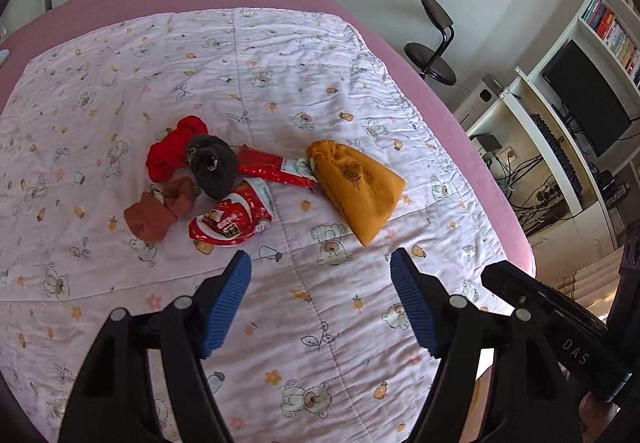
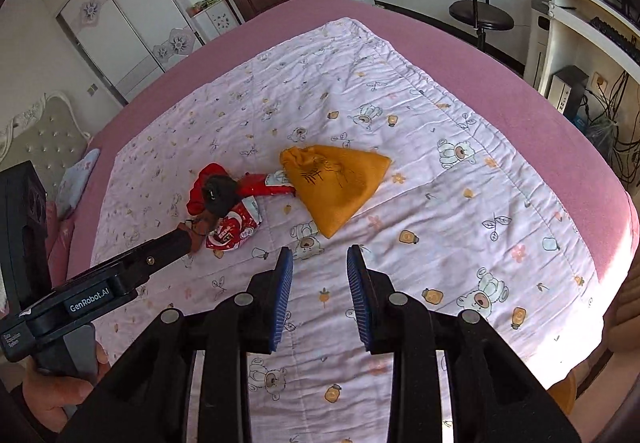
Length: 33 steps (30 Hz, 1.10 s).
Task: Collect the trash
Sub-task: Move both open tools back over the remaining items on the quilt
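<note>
On a bear-print quilt point(image 1: 320, 91), an orange drawstring pouch point(image 1: 360, 187) lies closed, contents hidden, a long red wrapper point(image 1: 276, 171) touching its mouth and a crumpled one point(image 1: 232, 223) near. The left gripper point(image 1: 320, 263) gapes wide, the right gripper point(image 2: 320, 257) narrower, both empty.

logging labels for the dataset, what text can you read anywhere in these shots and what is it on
"GenRobot.AI": on the left tool's body, seen from the right wrist view.
"DAS": on the right tool's body, seen from the left wrist view.
Small white label at the left tool's handle: too small to read surely.
Red snack wrapper: print blurred, unreadable.
Orange pouch: black drawing, no readable words.
</note>
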Each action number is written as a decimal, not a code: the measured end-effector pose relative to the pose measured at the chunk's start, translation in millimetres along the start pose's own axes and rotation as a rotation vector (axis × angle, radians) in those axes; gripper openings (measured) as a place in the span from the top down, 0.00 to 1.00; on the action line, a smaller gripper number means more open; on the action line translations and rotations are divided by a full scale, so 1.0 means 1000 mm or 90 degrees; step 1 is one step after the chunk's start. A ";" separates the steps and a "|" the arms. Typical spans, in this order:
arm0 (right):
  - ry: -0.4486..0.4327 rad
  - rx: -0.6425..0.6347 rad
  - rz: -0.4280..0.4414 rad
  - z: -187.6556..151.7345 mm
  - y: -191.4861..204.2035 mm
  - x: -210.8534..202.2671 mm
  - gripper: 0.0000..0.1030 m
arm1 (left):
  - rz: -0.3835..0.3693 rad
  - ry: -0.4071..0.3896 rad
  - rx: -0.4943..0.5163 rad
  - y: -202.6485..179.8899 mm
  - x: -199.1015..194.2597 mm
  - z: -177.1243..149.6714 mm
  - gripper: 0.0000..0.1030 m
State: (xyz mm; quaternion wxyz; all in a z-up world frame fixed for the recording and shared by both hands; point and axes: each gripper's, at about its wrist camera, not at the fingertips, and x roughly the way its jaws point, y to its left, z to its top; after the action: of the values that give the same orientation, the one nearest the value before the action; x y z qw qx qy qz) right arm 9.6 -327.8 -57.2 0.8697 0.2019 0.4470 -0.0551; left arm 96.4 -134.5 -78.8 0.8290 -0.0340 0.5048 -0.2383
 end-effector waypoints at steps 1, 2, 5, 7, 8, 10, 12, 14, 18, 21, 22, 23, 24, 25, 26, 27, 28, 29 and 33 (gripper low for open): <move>0.004 -0.010 0.007 0.003 0.010 0.008 0.73 | 0.007 -0.001 -0.010 0.011 0.000 0.002 0.30; 0.008 -0.019 0.015 0.007 0.018 0.015 0.73 | 0.014 -0.003 -0.020 0.020 -0.001 0.004 0.30; 0.020 -0.044 0.036 0.018 0.040 0.036 0.73 | 0.036 -0.009 -0.048 0.047 0.001 0.010 0.30; 0.025 -0.062 0.046 0.027 0.051 0.050 0.73 | 0.046 -0.014 -0.068 0.061 0.002 0.016 0.30; 0.028 -0.072 0.050 0.033 0.057 0.056 0.73 | 0.051 -0.016 -0.075 0.068 0.004 0.020 0.30; 0.032 -0.088 0.059 0.044 0.066 0.069 0.73 | 0.065 -0.023 -0.088 0.078 0.007 0.029 0.30; 0.037 -0.102 0.069 0.054 0.074 0.082 0.72 | 0.076 -0.028 -0.100 0.089 0.011 0.038 0.30; 0.045 -0.113 0.077 0.063 0.081 0.097 0.72 | 0.082 -0.031 -0.116 0.098 0.017 0.046 0.30; 0.060 -0.132 0.087 0.077 0.089 0.124 0.72 | 0.098 -0.024 -0.133 0.114 0.035 0.060 0.29; 0.073 -0.140 0.091 0.083 0.089 0.141 0.72 | 0.097 -0.014 -0.153 0.124 0.051 0.067 0.29; 0.078 -0.142 0.092 0.085 0.088 0.146 0.72 | 0.098 -0.011 -0.157 0.127 0.055 0.068 0.29; 0.082 -0.143 0.091 0.086 0.088 0.150 0.72 | 0.099 -0.008 -0.159 0.128 0.060 0.069 0.29; 0.086 -0.144 0.092 0.087 0.089 0.154 0.72 | 0.100 -0.005 -0.160 0.129 0.064 0.070 0.29; 0.088 -0.145 0.094 0.088 0.089 0.157 0.72 | 0.101 -0.003 -0.160 0.130 0.067 0.070 0.29; 0.091 -0.147 0.094 0.088 0.089 0.161 0.72 | 0.100 -0.003 -0.159 0.130 0.069 0.070 0.29; 0.094 -0.149 0.094 0.088 0.090 0.164 0.72 | 0.101 -0.002 -0.159 0.130 0.071 0.070 0.29; 0.098 -0.151 0.094 0.087 0.090 0.167 0.72 | 0.100 0.000 -0.159 0.130 0.072 0.070 0.29; 0.101 -0.150 0.094 0.088 0.089 0.170 0.72 | 0.100 0.003 -0.160 0.130 0.074 0.069 0.29; 0.110 -0.149 0.094 0.085 0.088 0.175 0.72 | 0.101 0.012 -0.158 0.130 0.077 0.063 0.29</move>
State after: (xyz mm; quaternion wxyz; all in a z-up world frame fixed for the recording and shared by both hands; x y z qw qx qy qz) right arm 202.0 -266.3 -126.4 0.8473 0.1358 0.5074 0.0789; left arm 226.4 -64.3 -149.8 0.8296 -0.0943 0.5397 -0.1080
